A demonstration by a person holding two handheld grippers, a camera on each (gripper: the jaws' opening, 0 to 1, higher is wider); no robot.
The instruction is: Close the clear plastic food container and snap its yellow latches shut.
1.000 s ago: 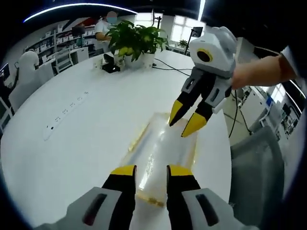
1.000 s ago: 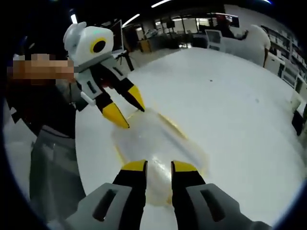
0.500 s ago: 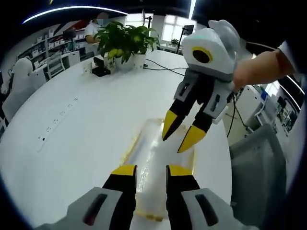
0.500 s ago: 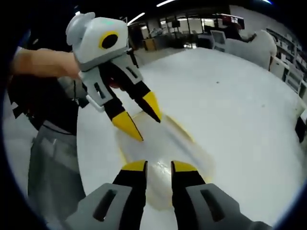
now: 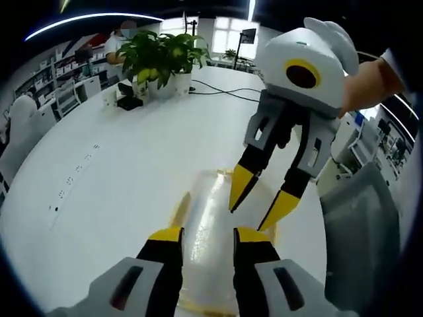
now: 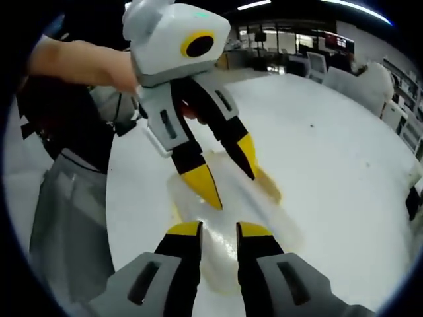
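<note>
Hovering both grippers above the clear plastic food container (image 5: 213, 228), I judge the step in hand to be the approach to pressing the lid and latches down. The container lies flat on the white round table (image 5: 119, 178), directly ahead of and partly beneath my left gripper (image 5: 206, 236), whose jaws stand a narrow gap apart with nothing between them. The right gripper (image 5: 262, 203) comes in from beyond, its yellow-tipped jaws parted, empty, pointing down at the far end of the lid; whether they touch it I cannot tell. In the right gripper view the container (image 6: 264, 214) again sits just past my own jaws. A yellow latch (image 5: 180, 206) runs along the container's edge to the left of my left jaws. Next, I judge, each tip must press a latch until it snaps.
</note>
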